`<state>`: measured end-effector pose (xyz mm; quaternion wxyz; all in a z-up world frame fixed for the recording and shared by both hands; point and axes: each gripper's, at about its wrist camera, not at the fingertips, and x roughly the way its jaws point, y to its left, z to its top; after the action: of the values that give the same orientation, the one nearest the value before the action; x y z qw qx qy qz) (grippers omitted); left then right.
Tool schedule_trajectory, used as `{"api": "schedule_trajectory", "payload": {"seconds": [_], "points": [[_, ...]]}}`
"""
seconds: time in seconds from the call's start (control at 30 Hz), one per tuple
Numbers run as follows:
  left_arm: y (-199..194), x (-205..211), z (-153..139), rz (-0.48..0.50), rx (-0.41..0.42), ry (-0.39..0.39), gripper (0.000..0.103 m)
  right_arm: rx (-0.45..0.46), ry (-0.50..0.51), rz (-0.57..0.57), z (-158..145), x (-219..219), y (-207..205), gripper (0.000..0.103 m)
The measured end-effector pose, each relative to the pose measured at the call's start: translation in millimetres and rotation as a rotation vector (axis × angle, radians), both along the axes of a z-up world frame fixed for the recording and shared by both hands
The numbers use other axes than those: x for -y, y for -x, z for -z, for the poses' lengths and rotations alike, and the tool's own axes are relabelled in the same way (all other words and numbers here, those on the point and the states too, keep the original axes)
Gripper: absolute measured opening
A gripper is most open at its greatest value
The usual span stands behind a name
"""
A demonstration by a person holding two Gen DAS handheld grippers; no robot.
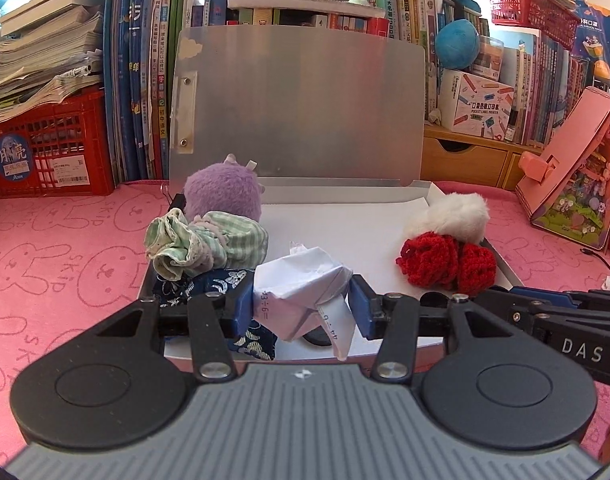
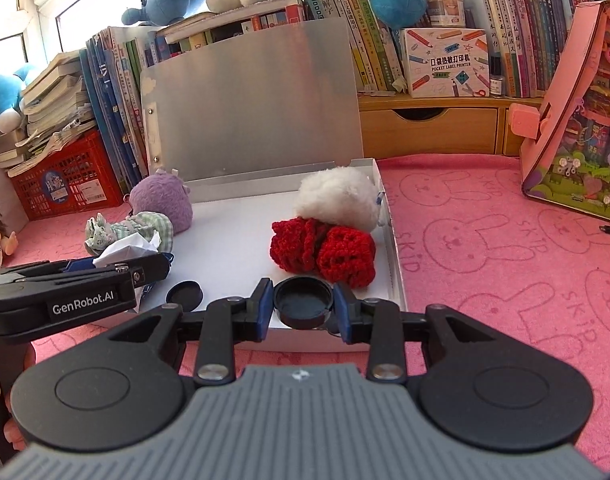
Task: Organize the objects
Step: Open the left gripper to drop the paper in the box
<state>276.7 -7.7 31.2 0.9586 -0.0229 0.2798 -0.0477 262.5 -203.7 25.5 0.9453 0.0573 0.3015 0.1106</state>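
Over the near edge of the open box (image 2: 389, 216), both tools are loaded. The left tool (image 1: 301, 312) pinches a crumpled paper wad (image 1: 301, 280) between its blue pads, hanging just above the box's front corner, beside the dark blue patterned cloth (image 1: 209, 288). The right tool (image 2: 305, 306) squeezes a small black round cap (image 2: 303, 300) at the front rim of the box, near the red crochet piece (image 2: 325, 252).

To do this well, I'd say keep the paper grip light but steady, since a crushed wad springs and slips, and clear the purple plush (image 1: 223, 192) and its green checked cloth (image 1: 201, 244) before letting go. The cap is rigid and shallow; lower it flat onto the white floor, then let the pads part, so it doesn't roll toward the second black cap (image 2: 185, 295).

Hard to read: whether the cap touches the box floor or hangs just above it. The paper's underside, the white fluffy toy's (image 2: 337, 196) far side, and most of the blue cloth are hidden.
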Motion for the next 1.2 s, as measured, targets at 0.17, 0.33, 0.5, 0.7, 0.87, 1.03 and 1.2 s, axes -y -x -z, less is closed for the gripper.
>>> {"api": "schedule_trajectory", "payload": {"seconds": [0.17, 0.33, 0.5, 0.7, 0.87, 1.03, 1.2], "points": [[-11.1, -0.9, 7.8, 0.006, -0.007, -0.002, 0.055, -0.004, -0.004, -0.012, 1.4, -3.4, -11.8, 0.039], [-27.2, -2.7, 10.5, 0.007, 0.005, -0.021, 0.055, -0.036, -0.047, -0.014, 3.4, -7.7, -33.8, 0.039], [-51.0, -11.5, 11.9, -0.033, 0.002, -0.028, 0.055, -0.074, -0.059, -0.022, 9.2, -15.3, -56.0, 0.039], [-62.2, -15.0, 16.2, -0.043, 0.011, -0.044, 0.055, -0.073, -0.058, 0.003, 10.4, -21.9, -69.6, 0.039], [-56.4, -13.6, 14.0, -0.033, 0.019, -0.048, 0.068, -0.039, -0.041, -0.005, 6.9, -22.0, -57.3, 0.058], [-40.3, -12.5, 5.2, -0.036, 0.038, -0.045, 0.079, 0.005, -0.027, 0.008, -4.1, -18.8, -37.9, 0.062], [-16.9, -11.4, -7.6, -0.03, 0.062, -0.061, 0.085, 0.037, -0.056, 0.018, -15.2, -9.2, -14.1, 0.065]]}}
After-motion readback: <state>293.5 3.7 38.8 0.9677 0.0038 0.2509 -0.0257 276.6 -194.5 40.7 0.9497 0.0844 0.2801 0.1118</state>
